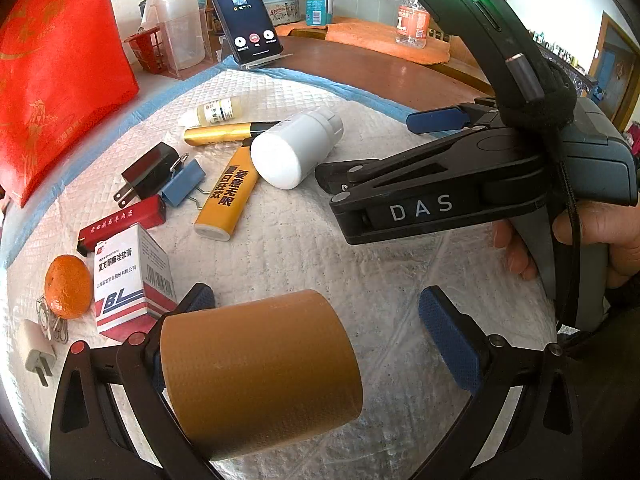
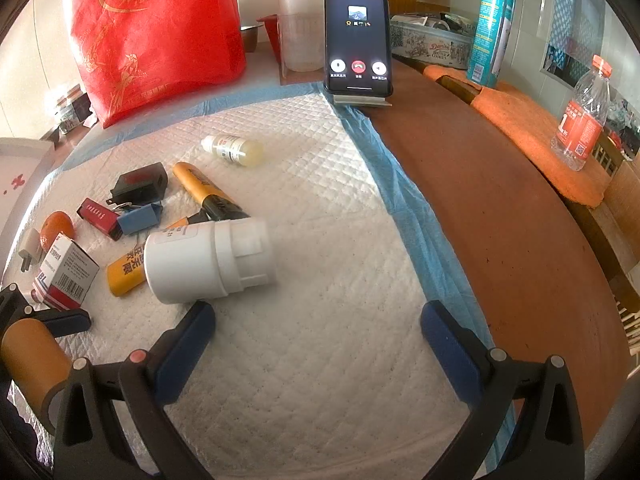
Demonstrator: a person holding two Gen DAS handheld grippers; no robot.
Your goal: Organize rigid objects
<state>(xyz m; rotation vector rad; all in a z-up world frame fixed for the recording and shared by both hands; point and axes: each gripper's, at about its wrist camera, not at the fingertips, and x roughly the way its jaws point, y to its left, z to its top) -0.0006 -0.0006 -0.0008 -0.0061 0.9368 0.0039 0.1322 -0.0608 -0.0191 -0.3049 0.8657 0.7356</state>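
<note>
Nearest left tongs (image 1: pixel 316 344): brown tape roll (image 1: pixel 260 372) against one pad, other pad clear, so tongs wide, grip probably not made. Right tongs (image 2: pixel 318 344) wide, empty, white bottle (image 2: pixel 208 260) just ahead. Beyond: boxes, yellow tube (image 1: pixel 228 196), charger, clip scattered on pad. Sorting mostly undone.

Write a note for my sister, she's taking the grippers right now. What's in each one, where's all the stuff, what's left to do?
Left gripper: open, brown tape roll against its left finger, not squeezed.
Right gripper: open, empty, just short of the white bottle lying on its side.
On the white pad, still jumbled: yellow tube, gold pen, blue binder clip, black plug, red box, medicine box, orange, small dropper bottle.
Nothing looks sorted yet; everything remains.
</note>
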